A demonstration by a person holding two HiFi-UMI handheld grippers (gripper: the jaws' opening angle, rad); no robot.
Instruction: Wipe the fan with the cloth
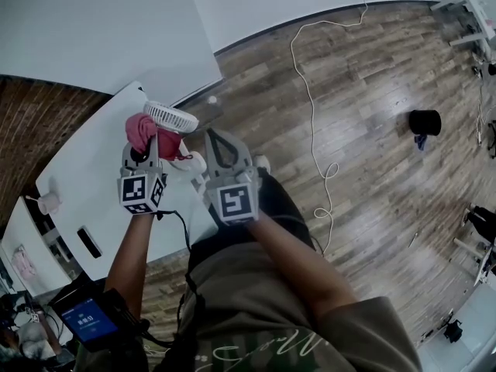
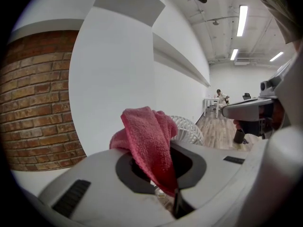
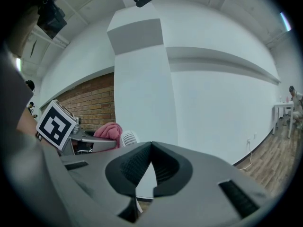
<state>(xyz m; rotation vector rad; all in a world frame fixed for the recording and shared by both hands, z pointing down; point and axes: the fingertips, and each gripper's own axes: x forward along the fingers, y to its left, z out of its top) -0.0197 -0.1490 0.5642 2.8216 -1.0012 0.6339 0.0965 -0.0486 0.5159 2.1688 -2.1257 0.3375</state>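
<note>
Left gripper (image 1: 147, 155) clamps the pink cloth (image 1: 142, 130), with the fan (image 1: 170, 116) just beyond at the surface's (image 1: 85, 177) far edge. Right gripper (image 1: 220, 142) hangs alongside, jaws together.

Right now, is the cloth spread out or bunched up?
Bunched up. The pink cloth sits crumpled in a wad, pinched in the left tool, beside the white fan.

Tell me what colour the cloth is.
The cloth is pinkish red, clearest in the left gripper view.
</note>
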